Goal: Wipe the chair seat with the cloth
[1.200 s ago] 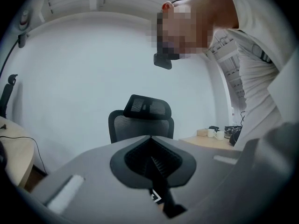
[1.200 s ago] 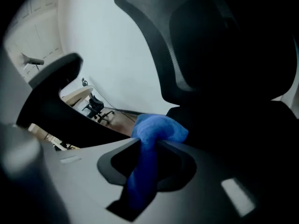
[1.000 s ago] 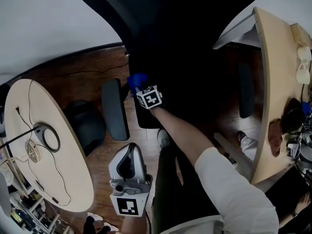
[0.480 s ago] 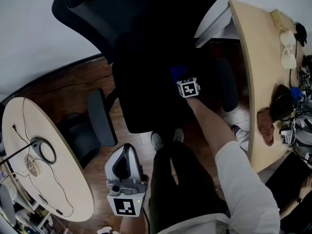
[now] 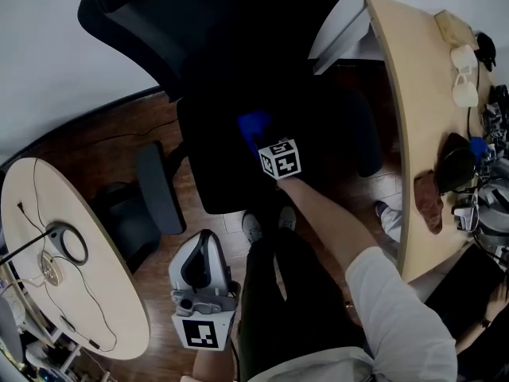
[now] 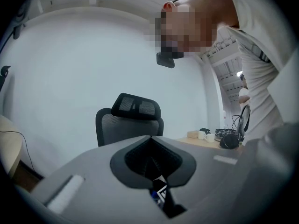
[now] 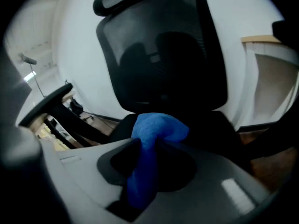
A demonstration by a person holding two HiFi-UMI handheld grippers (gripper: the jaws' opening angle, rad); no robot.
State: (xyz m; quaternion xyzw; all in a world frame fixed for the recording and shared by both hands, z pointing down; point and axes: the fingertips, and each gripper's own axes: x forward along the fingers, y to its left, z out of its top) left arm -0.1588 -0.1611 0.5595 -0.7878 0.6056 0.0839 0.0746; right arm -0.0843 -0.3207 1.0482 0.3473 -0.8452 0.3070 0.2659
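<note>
A black office chair fills the head view, its seat (image 5: 238, 161) low and its mesh back (image 5: 215, 22) above. My right gripper (image 5: 256, 134) is shut on a blue cloth (image 5: 254, 124) and presses it on the middle of the seat. The right gripper view has the cloth (image 7: 152, 143) bunched between the jaws, with the chair back (image 7: 163, 50) just ahead. My left gripper (image 5: 203, 265) hangs low beside the person's leg, away from the chair, jaws closed with nothing in them. In the left gripper view the chair back (image 6: 131, 122) stands in the distance.
The chair's armrests (image 5: 159, 188) stick out on both sides. A round light table (image 5: 71, 293) with cables stands at the left. A wooden desk (image 5: 417, 118) with cups and headphones runs along the right. The person's legs and shoes (image 5: 253, 229) are in front of the seat.
My right gripper with the cloth swept right across the seat, then came back left toward the seat's middle. The left gripper stayed low at the person's side.
</note>
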